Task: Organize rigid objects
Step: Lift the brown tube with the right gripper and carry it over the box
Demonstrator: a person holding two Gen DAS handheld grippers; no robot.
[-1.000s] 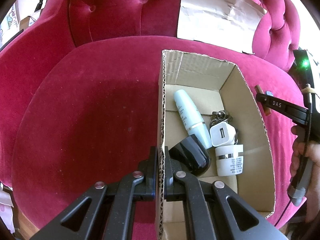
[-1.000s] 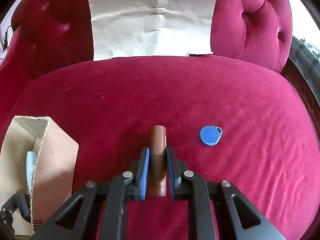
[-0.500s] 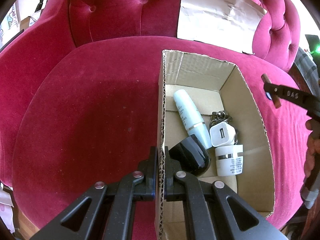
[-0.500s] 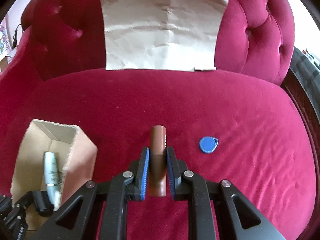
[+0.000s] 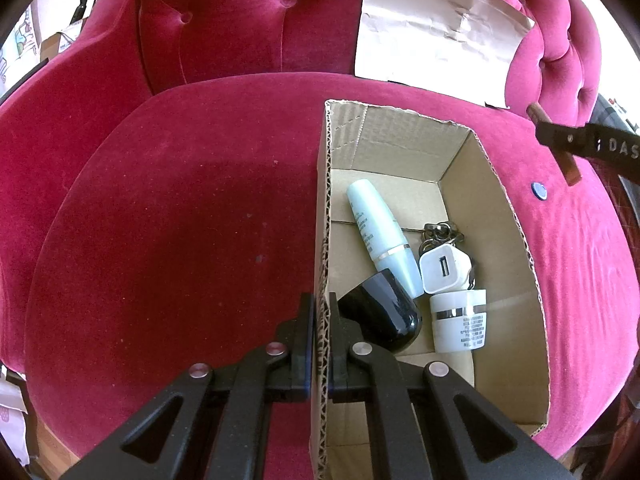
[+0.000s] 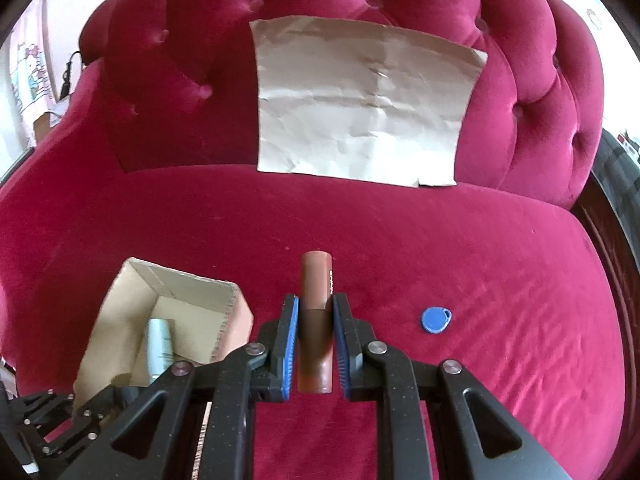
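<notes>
Jaws clamp: left gripper (image 5: 320,334) on box wall (image 5: 322,216); right gripper (image 6: 314,322) on brown tube (image 6: 316,300).

Left tool (image 5: 320,312) clamped on box wall (image 5: 322,240), right tool (image 6: 314,320) gripping brown tube (image 6: 316,292), both angled downward

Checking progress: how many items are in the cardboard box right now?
5 visible in the cardboard box: pale blue tube, black cap, white charger, white jar, and a key ring partly under the charger. More may be hidden.

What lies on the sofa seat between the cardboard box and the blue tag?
Only bare red velvet seat; above it the right tool holds the brown tube. Right wrist view: cardboard box, blue tag.
</notes>
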